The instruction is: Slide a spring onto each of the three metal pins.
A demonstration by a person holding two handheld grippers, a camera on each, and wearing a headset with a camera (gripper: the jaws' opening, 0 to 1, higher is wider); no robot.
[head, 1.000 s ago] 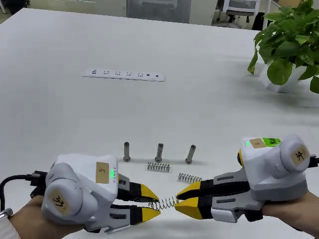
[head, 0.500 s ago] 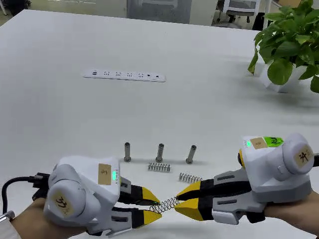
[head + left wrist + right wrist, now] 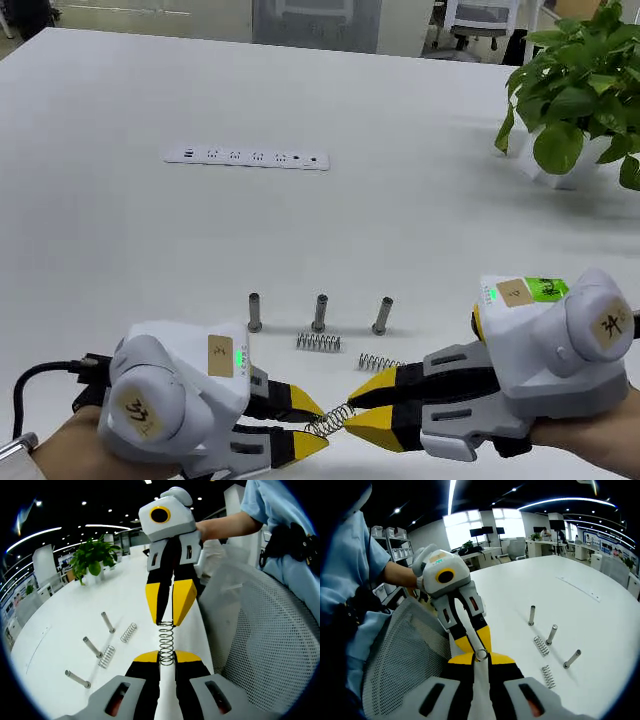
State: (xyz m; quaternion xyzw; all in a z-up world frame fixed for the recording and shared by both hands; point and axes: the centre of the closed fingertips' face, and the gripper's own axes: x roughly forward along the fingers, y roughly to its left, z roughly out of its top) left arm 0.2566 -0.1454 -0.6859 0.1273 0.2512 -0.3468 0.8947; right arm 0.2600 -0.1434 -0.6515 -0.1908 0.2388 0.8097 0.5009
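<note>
plant [image 3: 572, 92]: cut off at right edge | left gripper [image 3: 322, 428]: underside cut off at bottom edge

So the head cam sits up high behind both claws, looking forward and down over the white tabletop [image 3: 120, 230]. The left claw [image 3: 318, 428] and right claw [image 3: 352, 417] are right up close at the bottom edge, the three pins [image 3: 320, 312] are just past them, and the power strip [image 3: 247, 157] and plant [image 3: 575, 90] are farther out. The two gripper cams ride low, each staring along its own jaws straight at the other claw, so they face opposite ways, nose to nose and very near. The left one has the pins off to its left, the right one has them off to its right. All three views share the spring [image 3: 335, 420] pinched between the claws, plus the pins.
</note>
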